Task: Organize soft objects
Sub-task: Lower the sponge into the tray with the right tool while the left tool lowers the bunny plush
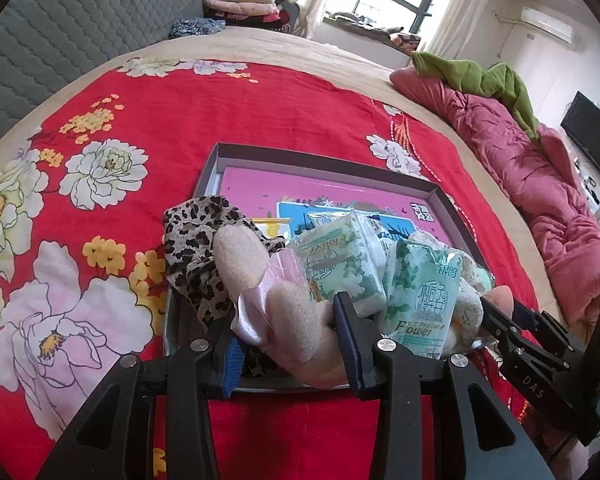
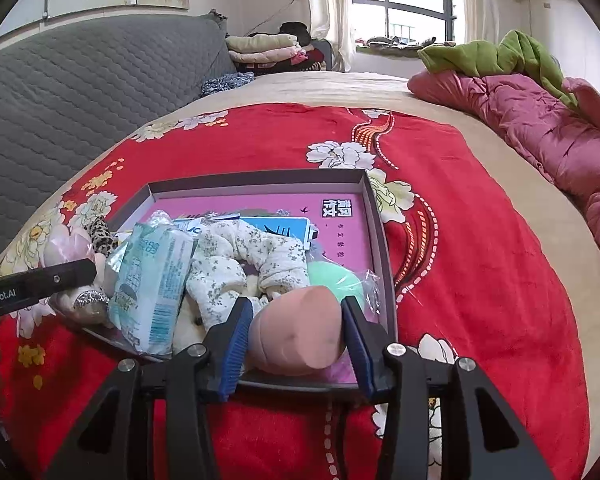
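Observation:
A grey shallow box (image 1: 440, 194) (image 2: 374, 216) with a pink lining lies on the red floral bedspread. It holds a leopard-print cloth (image 1: 196, 236), tissue packs (image 1: 416, 292) (image 2: 152, 280), a floral scrunchie (image 2: 252, 256) and a green sponge (image 2: 332, 276). My left gripper (image 1: 288, 344) is shut on a pale pink plush toy with a satin ribbon (image 1: 296, 320) at the box's near edge. My right gripper (image 2: 296, 332) is shut on a peach-pink soft sponge (image 2: 300, 328) over the box's near right corner; it also shows in the left wrist view (image 1: 540, 344).
The red floral bedspread (image 1: 180, 128) (image 2: 480, 240) covers the bed. A pink quilt (image 1: 540, 184) (image 2: 560, 136) with a green blanket (image 1: 484, 80) (image 2: 500, 52) lies at the right. Folded clothes (image 1: 240, 0) (image 2: 268, 50) are stacked at the far end. A grey quilted headboard (image 2: 80, 88) is at the left.

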